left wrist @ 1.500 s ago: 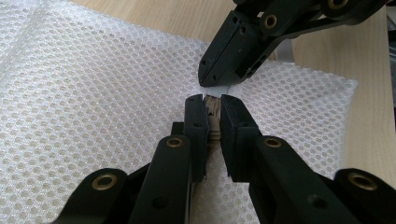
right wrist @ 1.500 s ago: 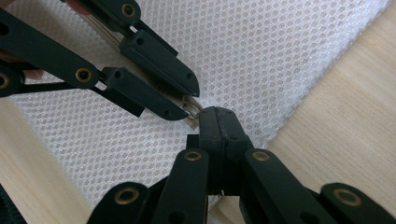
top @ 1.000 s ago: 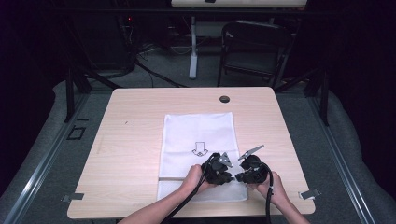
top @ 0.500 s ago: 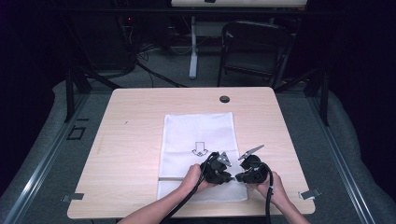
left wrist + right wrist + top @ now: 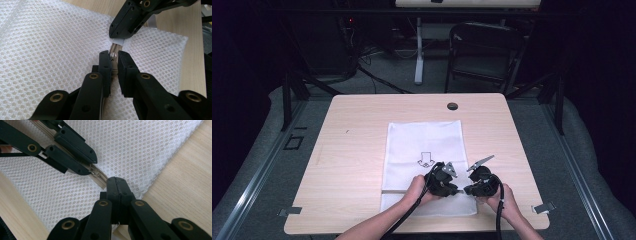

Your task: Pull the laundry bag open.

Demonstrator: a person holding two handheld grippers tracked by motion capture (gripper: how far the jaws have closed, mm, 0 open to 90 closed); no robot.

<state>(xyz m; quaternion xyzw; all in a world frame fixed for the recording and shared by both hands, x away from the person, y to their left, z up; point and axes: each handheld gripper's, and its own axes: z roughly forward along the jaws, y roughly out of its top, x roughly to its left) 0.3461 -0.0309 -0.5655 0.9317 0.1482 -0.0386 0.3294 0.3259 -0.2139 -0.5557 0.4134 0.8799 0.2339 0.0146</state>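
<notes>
My left claw (image 5: 113, 62) is clenched on the zipper pull (image 5: 113, 53) of the white mesh bag (image 5: 424, 150), which lies flat on the table (image 5: 357, 125). My right claw (image 5: 116, 183) pinches the bag's fabric at the zipper's end, jaws fully together. I judge the zipper (image 5: 96, 176) is at its end; whether it's closing or opening, I can't tell.

White mesh bag (image 5: 424, 150) lies flat, its beige zipper (image 5: 114, 53) pinched.

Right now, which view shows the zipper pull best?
Left gripper view: the zipper pull sits close up between the left jaws. Right gripper view shows it farther off. From the high view it is too small to tell.
</notes>
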